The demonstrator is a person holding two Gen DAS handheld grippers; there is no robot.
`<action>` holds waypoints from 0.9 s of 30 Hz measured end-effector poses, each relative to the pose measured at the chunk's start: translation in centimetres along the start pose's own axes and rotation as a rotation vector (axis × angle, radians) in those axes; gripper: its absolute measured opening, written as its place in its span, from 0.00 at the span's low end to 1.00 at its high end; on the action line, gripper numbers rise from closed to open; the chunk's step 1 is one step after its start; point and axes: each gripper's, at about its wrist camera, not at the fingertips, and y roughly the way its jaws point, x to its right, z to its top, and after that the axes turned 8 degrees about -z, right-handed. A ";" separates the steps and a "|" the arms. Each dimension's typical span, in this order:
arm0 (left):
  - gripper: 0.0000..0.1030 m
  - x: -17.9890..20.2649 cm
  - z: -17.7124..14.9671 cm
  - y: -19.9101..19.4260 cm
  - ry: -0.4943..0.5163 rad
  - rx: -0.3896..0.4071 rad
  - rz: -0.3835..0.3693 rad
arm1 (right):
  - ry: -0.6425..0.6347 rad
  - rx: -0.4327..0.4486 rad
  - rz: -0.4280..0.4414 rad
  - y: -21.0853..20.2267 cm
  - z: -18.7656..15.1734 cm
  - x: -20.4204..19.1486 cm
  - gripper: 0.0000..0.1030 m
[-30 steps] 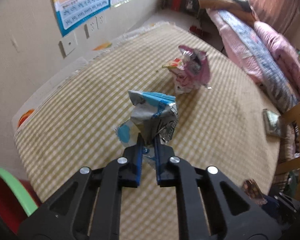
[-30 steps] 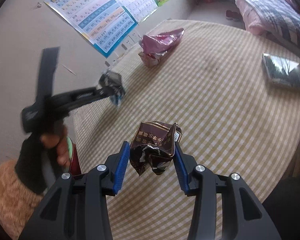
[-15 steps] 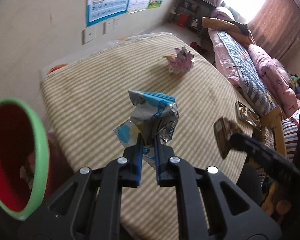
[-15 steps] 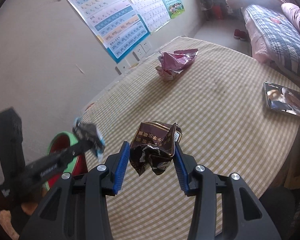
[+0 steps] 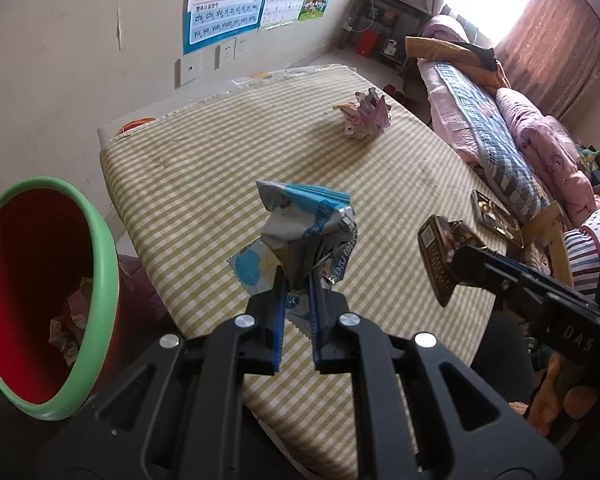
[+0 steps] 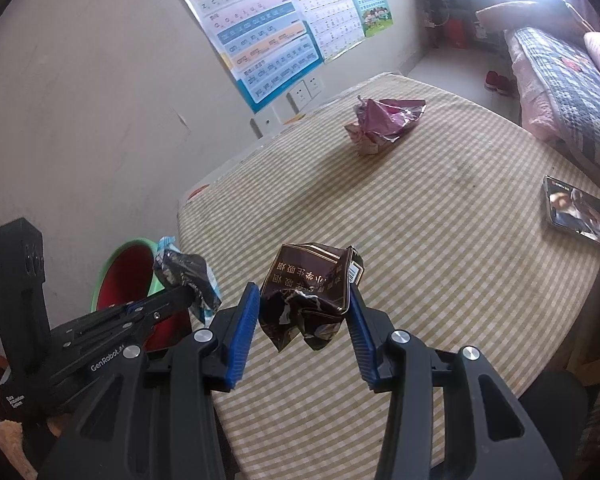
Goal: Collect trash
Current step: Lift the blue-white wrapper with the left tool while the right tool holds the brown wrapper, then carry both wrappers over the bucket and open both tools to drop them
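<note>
We hold a blue wrapper (image 5: 306, 236) tight in our left gripper (image 5: 298, 292) and a crushed brown pack (image 6: 310, 290) in our right gripper (image 6: 303, 312). The red bin (image 5: 100, 248) sits beside the desk (image 5: 380, 184), nearer our left gripper. A pink wrapper (image 5: 364, 118) lies on the desk, far from the bin.

Blue-white wrapper (image 5: 306, 236) showing crinkled glossy foil. Brown wrapper (image 6: 310, 292) gleaming, creased foil-like film. Pink wrapper (image 5: 366, 118) glinting, crumpled shiny film. Tablecloth (image 5: 220, 168) looking matt woven cloth. Bin (image 5: 40, 280) appearing smooth plastic. Left gripper (image 5: 298, 292) showing matt black plastic, silvery metal screws.
</note>
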 end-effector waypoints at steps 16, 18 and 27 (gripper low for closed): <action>0.10 -3.5 -0.6 -1.9 -0.084 0.052 0.014 | -0.132 -0.014 0.038 -0.3 -0.8 -5.1 0.42; 0.10 -4.2 -0.7 -2.2 -0.096 0.061 0.023 | -0.148 -0.019 0.040 -0.2 -0.9 -5.6 0.42; 0.10 -6.8 -1.2 -3.5 -0.145 0.086 0.048 | -0.196 -0.043 0.044 0.3 -1.5 -7.6 0.42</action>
